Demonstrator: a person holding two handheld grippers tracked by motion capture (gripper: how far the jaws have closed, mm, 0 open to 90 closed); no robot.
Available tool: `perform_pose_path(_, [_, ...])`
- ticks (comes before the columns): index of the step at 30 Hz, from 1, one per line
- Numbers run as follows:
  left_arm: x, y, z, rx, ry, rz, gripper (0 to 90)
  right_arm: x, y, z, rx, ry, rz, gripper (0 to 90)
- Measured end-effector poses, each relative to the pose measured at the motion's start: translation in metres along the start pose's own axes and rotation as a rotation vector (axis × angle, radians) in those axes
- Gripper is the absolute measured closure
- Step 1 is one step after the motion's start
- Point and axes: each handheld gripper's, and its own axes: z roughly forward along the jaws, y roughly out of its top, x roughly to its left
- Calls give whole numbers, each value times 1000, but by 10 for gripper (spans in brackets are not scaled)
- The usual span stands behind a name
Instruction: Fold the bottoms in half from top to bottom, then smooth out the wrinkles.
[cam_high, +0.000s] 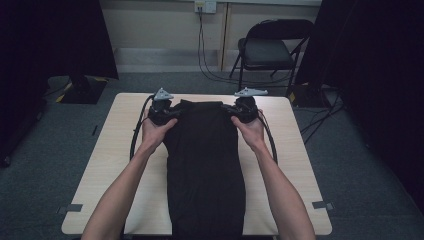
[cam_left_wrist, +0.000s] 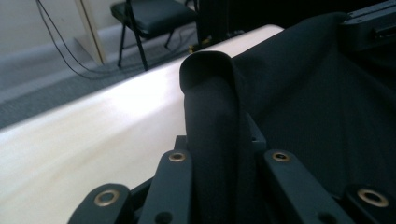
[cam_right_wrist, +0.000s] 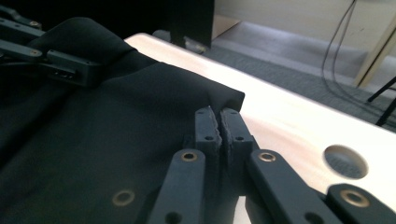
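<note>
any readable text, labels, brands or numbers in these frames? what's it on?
None readable.
Black cloth: no print or tag visible.
Table: bare wood, no markings.
Tongs, left and right: no lettering visible.
Wall outlet: too small to read.

Bare forearms; each black tool has brass-ringed screws, a grey three-cornered plate and black cable.

no readable text, labels, brands, numbers, signs
</note>
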Motion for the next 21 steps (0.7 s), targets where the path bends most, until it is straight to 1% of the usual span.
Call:
perform_pose_path(1, [1, 6, 0, -10, 11, 6, 795, -2, 5, -1, -7, -6, 6, 870])
perform_pose_path(2, [1, 10, -1, -22, 15, 1, 796, -4, 13, -3, -20, -21, 12, 871])
perform_pose_path(3, [1, 16, -2, -36, 15, 1, 796, -4, 13, -3, -20, -21, 12, 871])
perform_pose_path(4, [2, 22, -4, -60, 29, 3, 796, -5, 17, -4, -25, -28, 11, 871])
perform_pose_path(5, [2, 27, -7, -82, 27, -11, 796, -6, 22, -5, -37, -33, 13, 871])
perform_pose_path(6, [3, 30, -8, -91, 19, -13, 797, -7, 26, -6, -44, -33, 12, 870])
perform_pose_path(7, [3, 34, -9, -89, 25, 6, 797, -7, 28, -7, -47, -36, 9, 871])
perform_pose_path(8, [4, 37, -10, -88, 24, 13, 796, -8, 32, -8, -54, -41, 6, 871])
perform_pose_path(9, [5, 39, -11, -94, 19, 14, 796, -8, 35, -8, -56, -43, 4, 871])
perform_pose_path(10, [5, 41, -13, -106, 24, 15, 796, -8, 38, -9, -61, -50, 0, 871])
perform_pose_path(11, [4, 42, -14, -116, 21, 9, 796, -9, 43, -10, -74, -54, -2, 871])
perform_pose_path(12, [4, 43, -14, -120, 17, 6, 796, -9, 43, -10, -74, -54, -2, 871])
perform_pose_path(14, [3, 42, -16, -116, 10, 20, 796, -9, 46, -11, -78, -58, -9, 871])
perform_pose_path(15, [0, 39, -17, -107, 10, 40, 796, -9, 45, -12, -75, -52, -9, 871])
perform_pose_path(16, [0, 39, -17, -107, 10, 40, 796, -9, 45, -12, -75, -52, -9, 871])
perform_pose_path(17, [-5, 35, -21, -102, -7, 61, 796, -8, 41, -14, -72, -46, -18, 870])
perform_pose_path(18, [-5, 35, -21, -102, -7, 61, 795, -8, 41, -14, -72, -46, -18, 870])
perform_pose_path(19, [-9, 28, -27, -109, -32, 65, 795, -6, 35, -18, -80, -24, -12, 871])
perform_pose_path(20, [-9, 28, -27, -109, -32, 65, 795, -6, 35, -18, -80, -24, -12, 871])
perform_pose_path(21, [-12, 24, -30, -111, -46, 68, 795, -4, 26, -24, -90, 1, -9, 871])
